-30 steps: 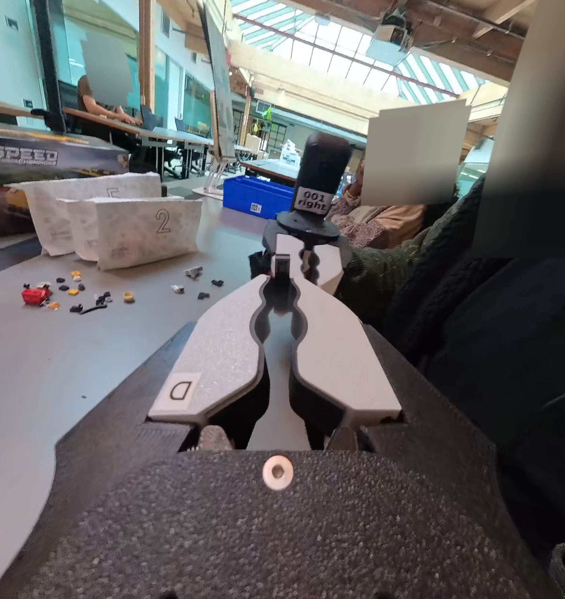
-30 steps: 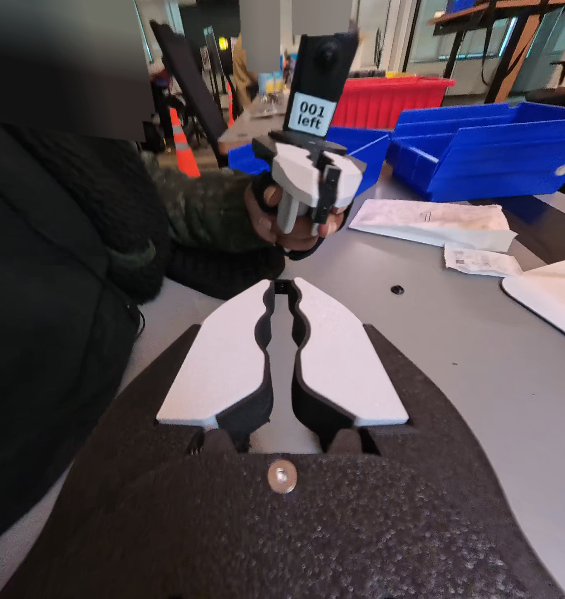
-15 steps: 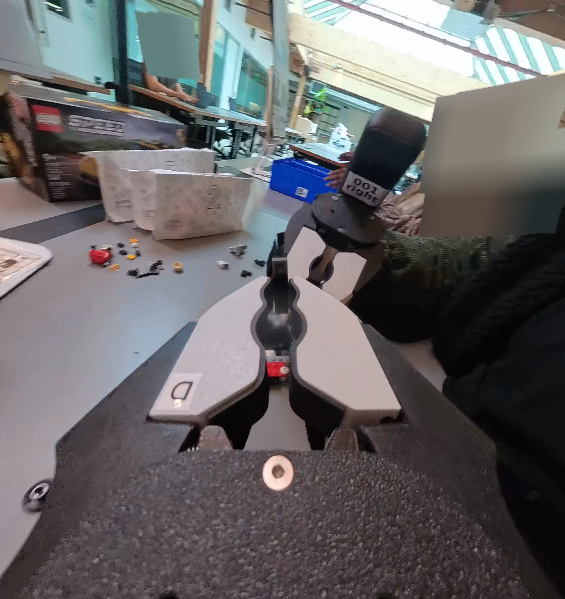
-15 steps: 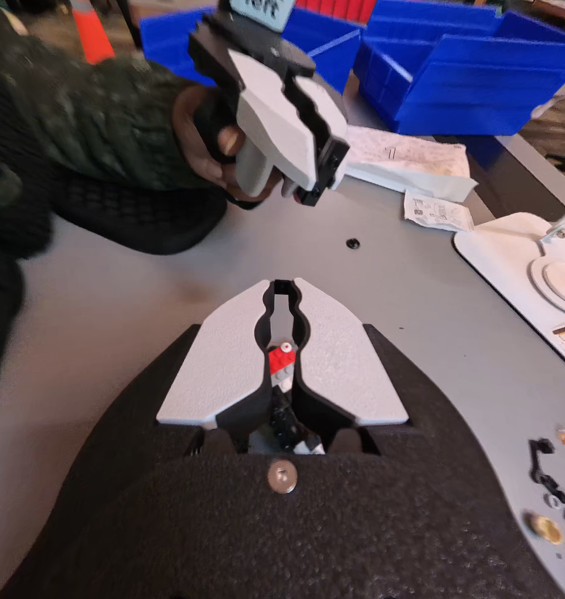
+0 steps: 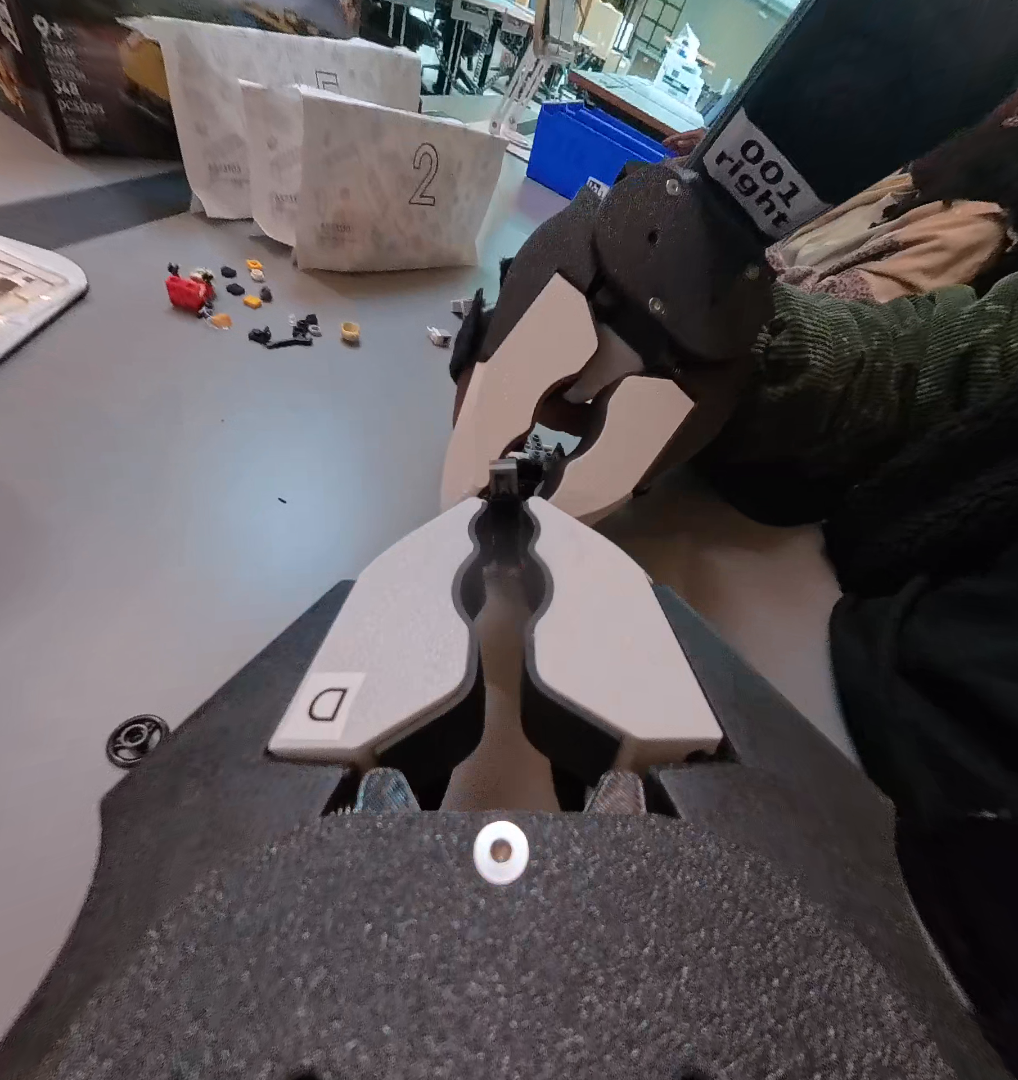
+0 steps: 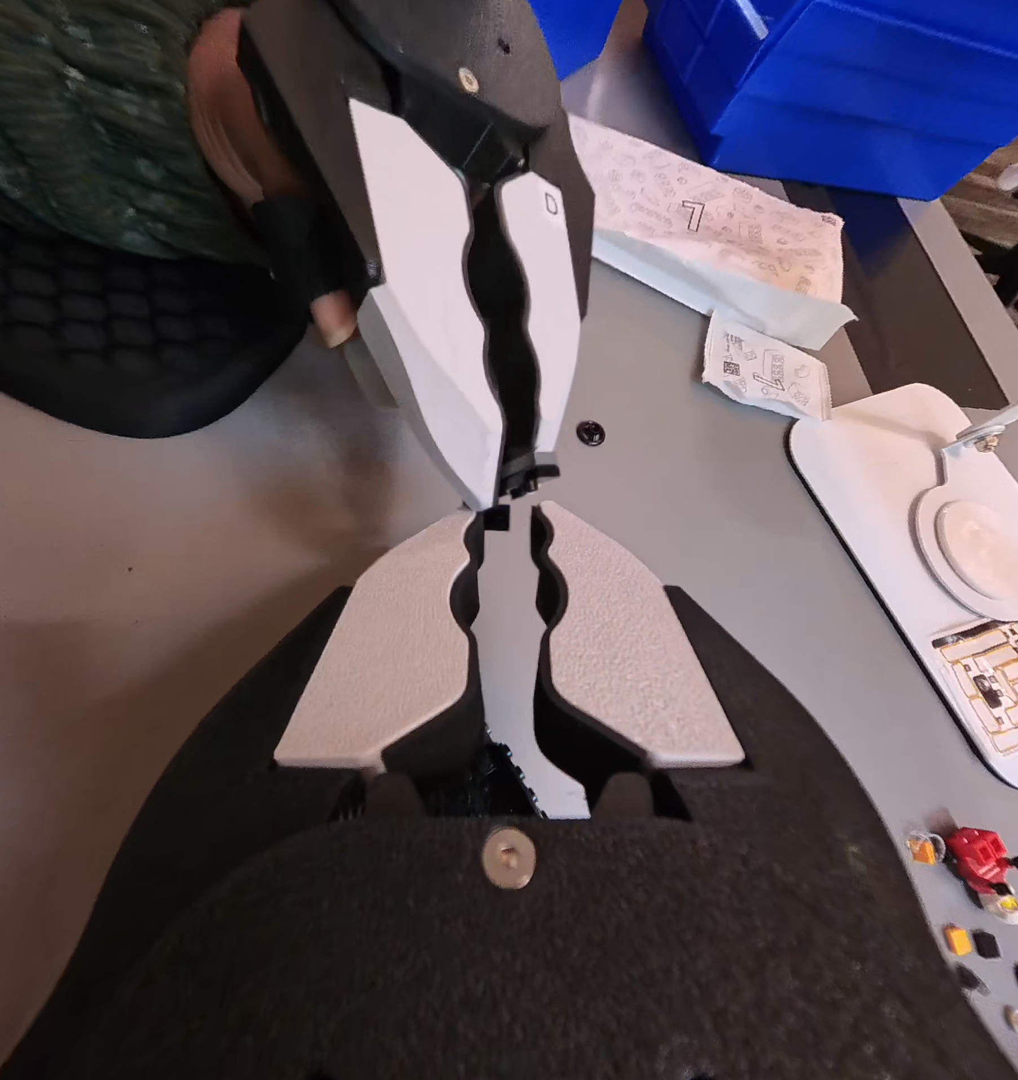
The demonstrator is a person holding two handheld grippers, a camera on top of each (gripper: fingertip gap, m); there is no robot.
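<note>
Grippers meet tip to tip over the grey table [image 6: 699,526], and that meeting point serves as the landmark for everything else. The left gripper [image 6: 524,467] comes down from above in the right wrist view, its white fingers [image 6: 430,327] drawn together on a small dark grey and black brick piece [image 6: 527,467] that juts from the tips. The same piece shows at the tip of the left wrist view as a grey-topped bit [image 5: 504,470] between the closed fingertips. The right gripper [image 6: 509,517] points up at it from below with its jaws parted and a strip of bare table showing between them; a small black square part [image 6: 497,519] sits at its left fingertip, and whether the pad presses it cannot be told.

Just beyond the meeting point and to the right lies a small black ring-shaped part [image 6: 591,433]. Farther right sits a white tray [image 6: 880,485] with a printed sheet [image 6: 991,684] on it. Past the ring, torn white paper bags [image 6: 717,234] lie flat, with blue bins [image 6: 880,99] behind them. Near right of the right gripper's body, loose small bricks [image 6: 980,859] in red, orange and black are scattered. In the left wrist view three standing white paper bags [image 5: 390,175] rise behind that scatter, a dark printed box [image 5: 74,87] beside them.
</note>
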